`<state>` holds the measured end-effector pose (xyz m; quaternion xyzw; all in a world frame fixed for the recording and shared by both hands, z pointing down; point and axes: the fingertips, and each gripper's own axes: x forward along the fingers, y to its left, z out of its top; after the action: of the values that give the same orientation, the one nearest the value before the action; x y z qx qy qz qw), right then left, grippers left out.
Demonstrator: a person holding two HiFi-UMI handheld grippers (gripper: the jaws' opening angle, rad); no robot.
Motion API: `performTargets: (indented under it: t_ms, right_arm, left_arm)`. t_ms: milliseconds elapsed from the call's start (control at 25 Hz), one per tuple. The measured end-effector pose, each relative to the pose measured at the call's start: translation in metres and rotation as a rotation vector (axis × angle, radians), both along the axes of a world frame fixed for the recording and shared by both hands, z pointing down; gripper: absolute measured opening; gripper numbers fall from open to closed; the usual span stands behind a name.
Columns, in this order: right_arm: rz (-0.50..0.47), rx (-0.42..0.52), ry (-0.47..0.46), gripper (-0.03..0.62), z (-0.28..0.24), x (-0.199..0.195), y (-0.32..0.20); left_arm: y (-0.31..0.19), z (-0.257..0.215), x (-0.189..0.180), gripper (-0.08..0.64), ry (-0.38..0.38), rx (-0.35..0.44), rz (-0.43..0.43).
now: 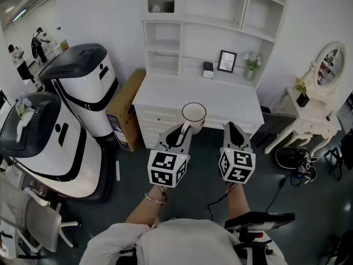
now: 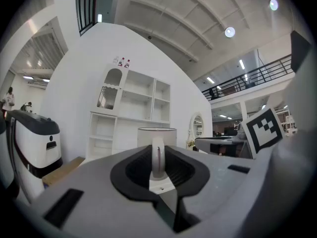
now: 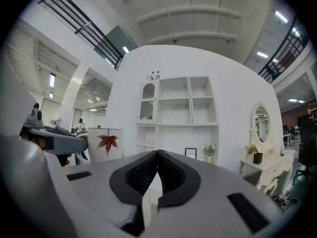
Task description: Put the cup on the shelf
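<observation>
A white cup point(image 1: 193, 116) with a red leaf print point(image 3: 107, 143) hangs upright in the air in front of the white desk point(image 1: 165, 98). My left gripper point(image 1: 182, 130) is shut on the cup's handle point(image 2: 157, 155), which stands pinched between the dark pads. My right gripper point(image 1: 230, 128) is level with it on the right, shut, with nothing between its jaws. The white shelf unit point(image 1: 212, 21) rises behind the desk; in the right gripper view the shelf unit point(image 3: 178, 110) lies straight ahead, with open, bare compartments.
On the desk's back ledge stand a small dark box point(image 1: 208, 69), a picture frame point(image 1: 226, 61) and a flower vase point(image 1: 251, 64). Two large white machines point(image 1: 83, 81) and a cardboard box point(image 1: 126, 109) stand to the left. A dressing table with an oval mirror point(image 1: 329, 65) stands right.
</observation>
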<state>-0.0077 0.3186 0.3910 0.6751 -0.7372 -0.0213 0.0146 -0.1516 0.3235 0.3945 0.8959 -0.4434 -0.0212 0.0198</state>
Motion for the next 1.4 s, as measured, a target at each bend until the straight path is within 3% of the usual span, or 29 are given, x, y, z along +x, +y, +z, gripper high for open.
performTargets:
  t_ms: [760, 1400]
  right_arm:
    - [0.014, -0.037, -0.098, 0.023, 0.027, 0.002, -0.030]
    - [-0.029, -0.041, -0.086, 0.023, 0.026, 0.045, -0.146]
  left_arm:
    - [-0.024, 0.012, -0.002, 0.063, -0.025, -0.007, 0.007]
    - [-0.134, 0.018, 0.037, 0.063, -0.009, -0.021, -0.037]
